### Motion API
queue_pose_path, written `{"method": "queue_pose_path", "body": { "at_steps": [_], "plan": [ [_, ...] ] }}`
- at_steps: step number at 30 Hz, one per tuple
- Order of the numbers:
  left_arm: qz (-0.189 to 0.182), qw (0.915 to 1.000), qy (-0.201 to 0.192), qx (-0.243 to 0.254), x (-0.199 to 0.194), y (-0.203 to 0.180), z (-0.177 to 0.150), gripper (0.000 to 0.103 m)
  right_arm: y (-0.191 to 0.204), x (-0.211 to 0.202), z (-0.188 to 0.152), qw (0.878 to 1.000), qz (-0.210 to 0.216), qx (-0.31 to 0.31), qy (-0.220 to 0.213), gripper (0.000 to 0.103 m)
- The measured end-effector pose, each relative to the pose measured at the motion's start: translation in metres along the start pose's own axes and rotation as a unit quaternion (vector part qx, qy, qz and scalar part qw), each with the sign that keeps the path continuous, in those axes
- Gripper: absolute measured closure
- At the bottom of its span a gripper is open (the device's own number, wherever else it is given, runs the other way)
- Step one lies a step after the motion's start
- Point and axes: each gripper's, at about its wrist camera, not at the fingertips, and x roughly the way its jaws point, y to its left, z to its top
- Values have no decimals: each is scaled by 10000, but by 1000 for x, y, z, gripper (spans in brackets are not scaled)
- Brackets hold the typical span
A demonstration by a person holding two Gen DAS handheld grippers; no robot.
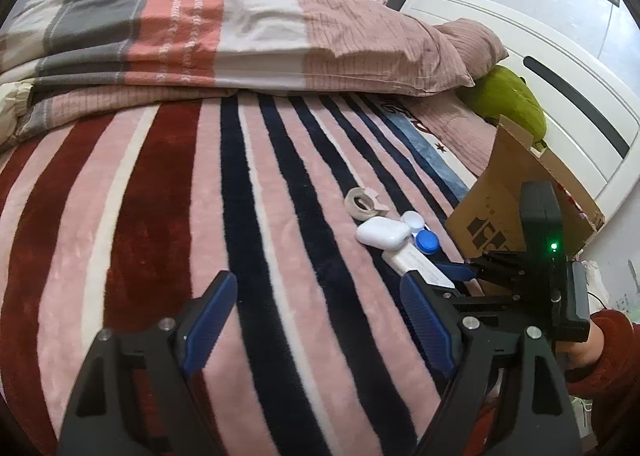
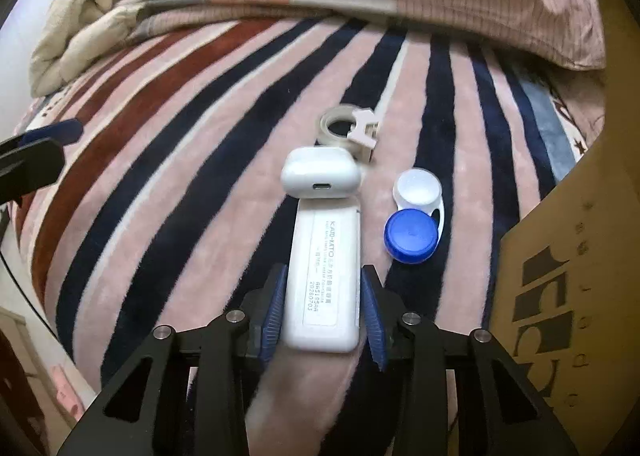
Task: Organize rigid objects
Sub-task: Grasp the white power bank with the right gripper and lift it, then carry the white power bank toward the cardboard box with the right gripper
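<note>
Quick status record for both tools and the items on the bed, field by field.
surface: striped blanket
right tool: closed on white flat case
left tool: open, holding nothing
earbud case: touching the flat case's far end
contact lens case: right of the flat case, blue cap nearer
tape roll: beyond the earbud case
cardboard box: right edge

Black grippers [image 1: 316, 320] with ribbed blue pads (silver screws), red sleeve [image 1: 612, 348].

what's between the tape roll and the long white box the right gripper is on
The white earbud case, touching the white box and close to the tape roll, clearest in the right wrist view.
</note>
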Motion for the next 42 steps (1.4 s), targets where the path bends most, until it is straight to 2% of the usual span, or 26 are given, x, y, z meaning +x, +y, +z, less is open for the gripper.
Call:
{"method": "queue_pose_path", "body": {
  "at_steps": [11,14,17,20,23,25,26,29,31,36,37,39,41,42],
  "plan": [
    [-401,9991,-12,125,-3,-27,9,21,36,-59,-2,9936,784,-565,-592,72],
    [-338,9994,-49,113,-6,-28,10,21,40,-54,-4,9929,993,-554,-358,72],
    [-244,9997,-24,74,-6,-24,7,21,37,-33,-13,9950,810,-567,-109,72],
    [-160,9998,87,28,-3,-18,1,21,28,-14,-19,9952,889,-383,173,71],
    [-113,9998,157,-5,0,-13,-3,21,27,-9,-21,9956,811,-442,164,67],
    [-124,9998,176,-22,1,-12,-4,21,29,-9,-20,9957,732,-547,134,67],
    [-128,9998,178,-22,2,-12,-4,21,31,-9,-20,9955,716,-602,119,70],
    [-179,9997,174,-1,2,-14,-3,21,36,-17,-18,9950,590,-798,-71,72],
    [-239,9996,163,22,1,-17,-2,21,39,-28,-15,9938,670,-853,-252,72],
    [-738,9973,16,59,-9,-33,12,22,42,-70,3,9886,996,-850,-740,72],
    [-807,9967,-19,77,-11,-38,16,23,41,-83,8,9867,1093,-830,-875,72],
    [-995,9949,-108,123,-17,-48,27,34,41,-99,14,9846,1174,-784,-1034,72],
    [-1251,9918,-174,169,-22,-60,38,49,35,-116,20,9825,1232,-749,-1180,72],
    [-1370,9901,-217,218,-24,-67,45,52,32,-123,23,9817,1232,-719,-1258,72]
  ]
}}
